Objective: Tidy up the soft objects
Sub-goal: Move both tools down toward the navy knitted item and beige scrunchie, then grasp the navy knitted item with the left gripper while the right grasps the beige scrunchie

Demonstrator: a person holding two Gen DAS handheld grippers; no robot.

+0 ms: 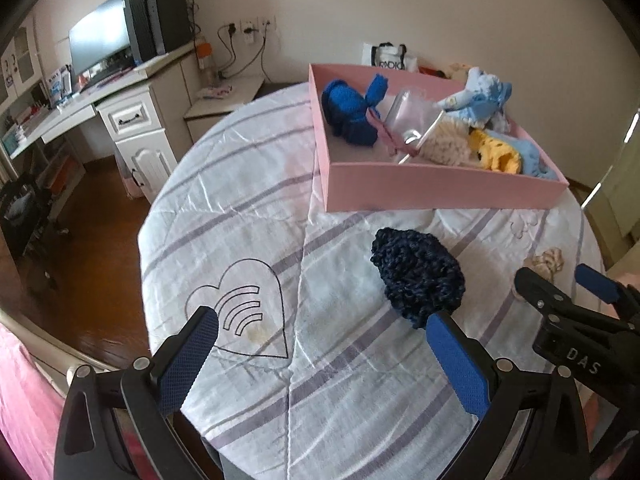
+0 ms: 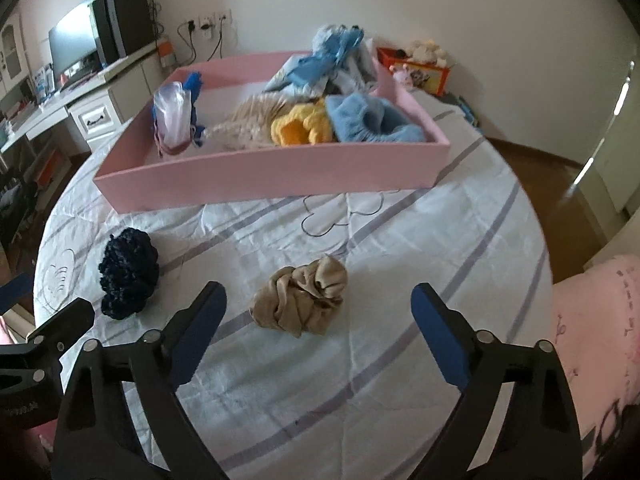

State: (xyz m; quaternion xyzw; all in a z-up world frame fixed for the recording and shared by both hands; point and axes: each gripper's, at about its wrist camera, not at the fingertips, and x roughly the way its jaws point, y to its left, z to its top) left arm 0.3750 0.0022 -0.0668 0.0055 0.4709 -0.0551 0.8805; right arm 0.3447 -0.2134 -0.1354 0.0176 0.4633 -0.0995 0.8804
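A dark navy knitted item (image 1: pixel 420 276) (image 2: pixel 128 272) lies on the white striped cloth, just beyond the right finger of my left gripper (image 1: pixel 324 320), which is open with nothing between its pads. A crumpled beige fabric piece (image 2: pixel 304 300) (image 1: pixel 548 260) lies ahead of my right gripper (image 2: pixel 318 300), whose fingers stand wide apart on either side of it without touching. Behind both sits a pink tray (image 1: pixel 440 188) (image 2: pixel 272 176) holding blue knitwear, a clear bag, a cream fluffy item, a yellow piece and light blue cloths.
The round table's cloth (image 1: pixel 240 220) drops off at the left edge toward a wooden floor. A white desk with monitor (image 1: pixel 100 40) stands at far left. A toy box (image 2: pixel 420 68) sits behind the tray. Pink bedding (image 2: pixel 600 320) lies at the right.
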